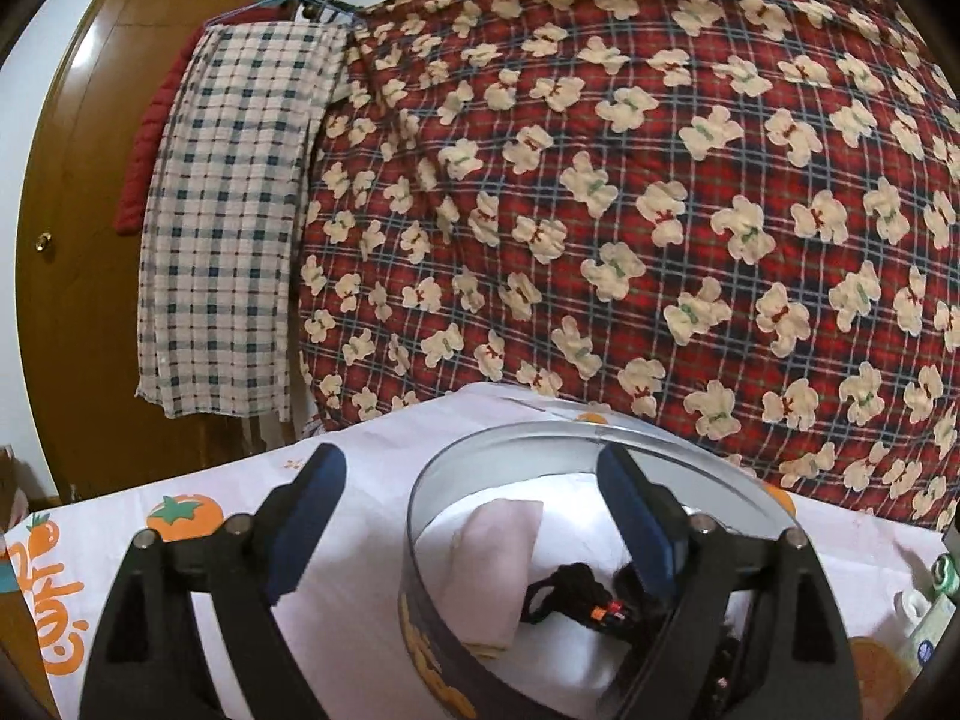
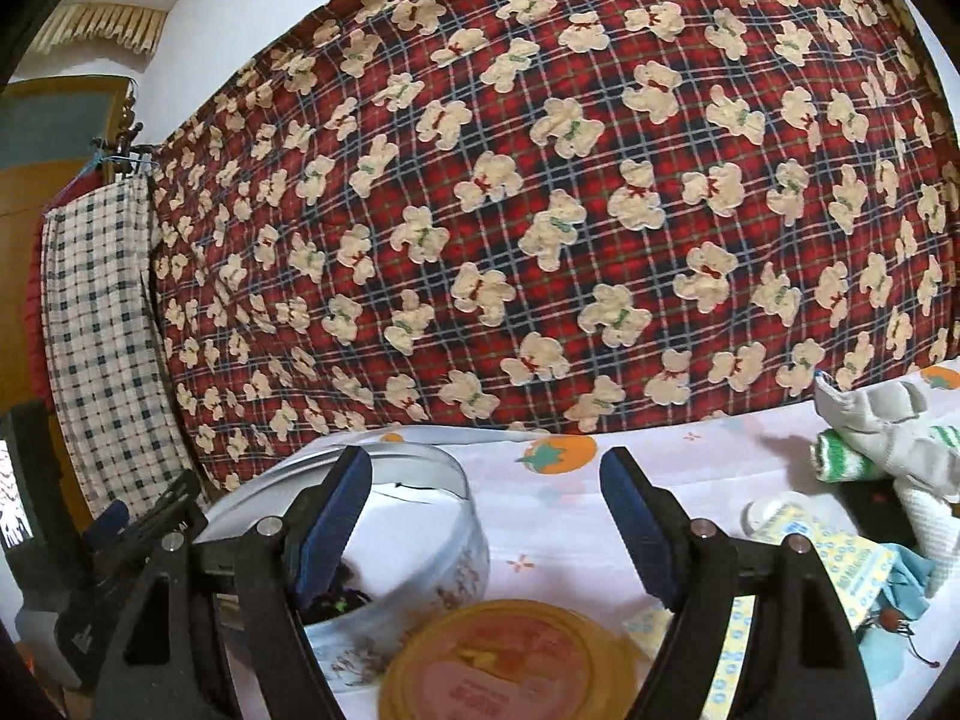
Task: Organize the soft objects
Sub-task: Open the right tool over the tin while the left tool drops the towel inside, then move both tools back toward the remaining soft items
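A round metal tin (image 1: 540,435) stands on the fruit-print cloth (image 1: 360,450). Inside it lie a folded pale pink cloth (image 1: 498,564) and a black tangled item (image 1: 573,591). My left gripper (image 1: 471,462) is open; its right finger reaches over the tin's inside and its left finger stays outside the wall. In the right wrist view the tin (image 2: 432,480) sits at the left, partly behind my open right gripper (image 2: 489,462), which has nothing between its fingers. To the right lie a green-striped roll (image 2: 840,459), a pale grey cloth (image 2: 888,420) and a blue cloth (image 2: 906,576).
A yellow lid (image 2: 510,660) lies in front of the right gripper. A red plaid quilt with bears (image 1: 600,180) rises behind the surface. A checked cloth (image 1: 228,210) hangs beside a wooden door (image 1: 72,180). Small packets (image 2: 840,546) lie at the right.
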Motion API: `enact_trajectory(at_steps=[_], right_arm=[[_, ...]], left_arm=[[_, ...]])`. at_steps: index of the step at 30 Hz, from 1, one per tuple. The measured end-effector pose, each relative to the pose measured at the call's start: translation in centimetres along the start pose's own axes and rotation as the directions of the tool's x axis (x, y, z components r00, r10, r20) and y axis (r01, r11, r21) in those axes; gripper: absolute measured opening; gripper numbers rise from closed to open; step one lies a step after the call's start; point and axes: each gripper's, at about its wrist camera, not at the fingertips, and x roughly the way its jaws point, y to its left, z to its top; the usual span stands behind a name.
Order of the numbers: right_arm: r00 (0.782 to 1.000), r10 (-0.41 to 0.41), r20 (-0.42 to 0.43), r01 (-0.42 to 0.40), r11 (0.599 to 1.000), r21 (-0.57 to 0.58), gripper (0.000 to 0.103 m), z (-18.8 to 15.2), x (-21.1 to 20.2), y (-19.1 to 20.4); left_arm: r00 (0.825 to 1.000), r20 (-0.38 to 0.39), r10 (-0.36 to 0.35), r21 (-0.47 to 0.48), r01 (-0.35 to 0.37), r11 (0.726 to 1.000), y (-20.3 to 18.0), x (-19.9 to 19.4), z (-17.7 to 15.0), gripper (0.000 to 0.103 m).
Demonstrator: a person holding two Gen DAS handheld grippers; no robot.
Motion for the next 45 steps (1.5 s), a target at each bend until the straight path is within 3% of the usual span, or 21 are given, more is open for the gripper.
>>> enact_trajectory(at_steps=[12,19,27,36,41,45], right_arm=[[0.999,-0.040,-0.012,0.039,0.998,-0.052,0.080,-0.1,-2.0,-2.2],[0.997,-0.072,-0.038,0.069,0.995,-0.077,0.080,-0.3,-3.0,-4.1],[0.990,-0.117,-0.078,0.113,0.992,-0.047,0.080,-0.2,-3.6,-7.6],[0.978,-0.184,-0.095,0.179,0.982,-0.053,0.080,0.2,-4.9,-12.1],[0.970,-0.200,-0.135,0.200,0.980,-0.017,0.080,0.5,-5.3,-15.9],[0.963,-0.204,-0.174,0.206,0.979,-0.010,0.061,0.6,-5.5,-18.5]], left_arm=[[0.998,-0.017,-0.053,-0.029,0.052,0.998,-0.9,-1.9,-0.7,0.087],[0.997,-0.006,-0.077,0.013,0.077,0.997,-2.9,-3.8,-1.2,0.087],[0.984,-0.026,-0.177,0.015,0.178,0.984,-5.8,-6.3,-2.2,0.087],[0.942,-0.065,-0.328,0.084,0.333,0.939,-10.6,-9.5,-3.4,0.087],[0.907,-0.081,-0.413,0.113,0.420,0.900,-13.1,-11.7,-4.1,0.087],[0.876,-0.111,-0.469,0.164,0.482,0.861,-15.3,-13.2,-4.7,0.087]])
